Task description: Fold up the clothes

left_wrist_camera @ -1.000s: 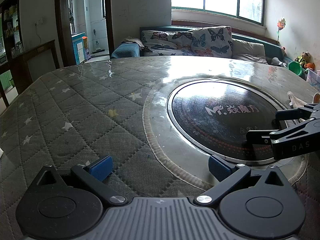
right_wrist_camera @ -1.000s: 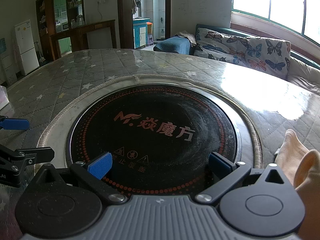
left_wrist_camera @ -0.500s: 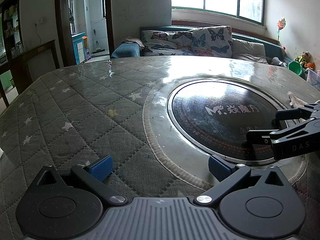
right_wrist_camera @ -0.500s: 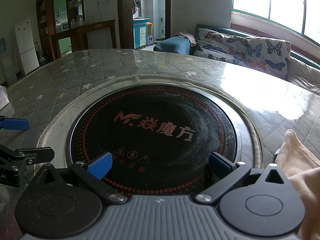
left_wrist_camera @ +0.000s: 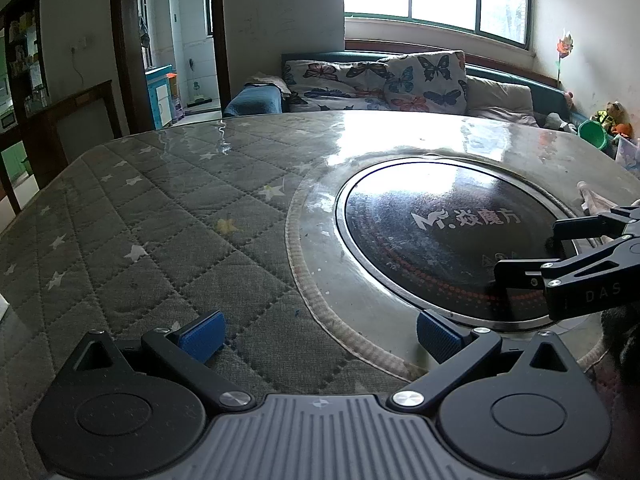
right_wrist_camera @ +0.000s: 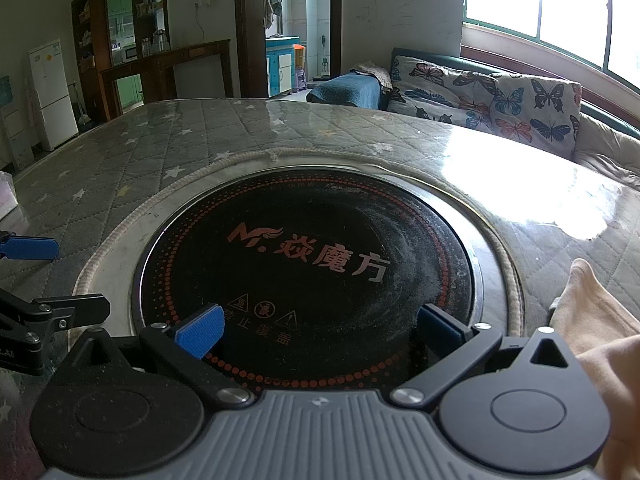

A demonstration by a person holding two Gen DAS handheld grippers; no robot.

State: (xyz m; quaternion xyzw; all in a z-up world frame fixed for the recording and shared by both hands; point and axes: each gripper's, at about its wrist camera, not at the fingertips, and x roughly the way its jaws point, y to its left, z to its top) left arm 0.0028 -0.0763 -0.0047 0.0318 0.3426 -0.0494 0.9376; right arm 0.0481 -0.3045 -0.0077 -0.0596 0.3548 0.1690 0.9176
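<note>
Both tongs wide apart and empty above the round quilted table

The left tongs (left_wrist_camera: 319,331) hang over the grey star-patterned quilted table (left_wrist_camera: 160,216), blue pads spread, gripping nothing. The right tongs (right_wrist_camera: 320,326) are likewise spread, over the round black glass cooktop (right_wrist_camera: 312,256) set into the table's middle (red lettering on its face). The pale peach cloth garment (right_wrist_camera: 592,312) lies on the table at the right edge, just beside the right tongs' outer finger; whether they touch I cannot tell.
</note>
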